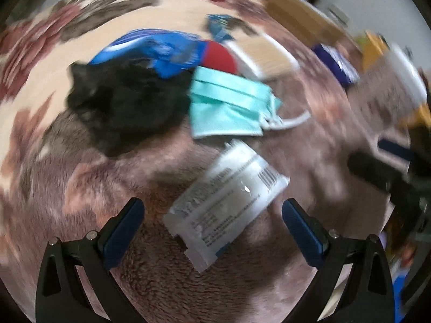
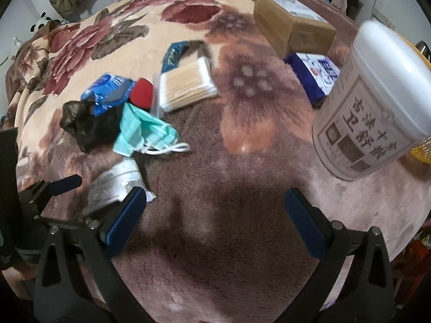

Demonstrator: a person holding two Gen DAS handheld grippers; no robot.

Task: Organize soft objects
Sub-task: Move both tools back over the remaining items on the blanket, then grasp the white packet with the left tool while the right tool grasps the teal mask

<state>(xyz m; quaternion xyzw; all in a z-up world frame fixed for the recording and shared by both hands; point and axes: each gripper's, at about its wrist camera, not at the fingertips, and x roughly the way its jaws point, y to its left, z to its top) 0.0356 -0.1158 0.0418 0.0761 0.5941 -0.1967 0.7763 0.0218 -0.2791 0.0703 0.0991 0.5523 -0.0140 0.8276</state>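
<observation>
A pile of soft objects lies on a floral blanket (image 2: 215, 145). A white sealed packet (image 1: 226, 202) lies just ahead of my open left gripper (image 1: 212, 215), between its fingers and apart from them. Behind it lie a teal face mask (image 1: 229, 105), a black crumpled bag (image 1: 124, 102), a blue packet (image 1: 159, 51) and a red round thing (image 1: 219, 55). My right gripper (image 2: 215, 210) is open and empty over bare blanket. The right wrist view shows the same mask (image 2: 142, 132), black bag (image 2: 89, 123), white packet (image 2: 115, 185) and my left gripper (image 2: 62, 185) at the left.
A pack of cotton swabs (image 2: 186, 83) lies behind the pile. A white tub with a label (image 2: 377, 102) stands at the right, a blue tissue pack (image 2: 315, 78) and a cardboard box (image 2: 293, 24) behind it. A yellow basket (image 2: 423, 148) peeks out behind the tub.
</observation>
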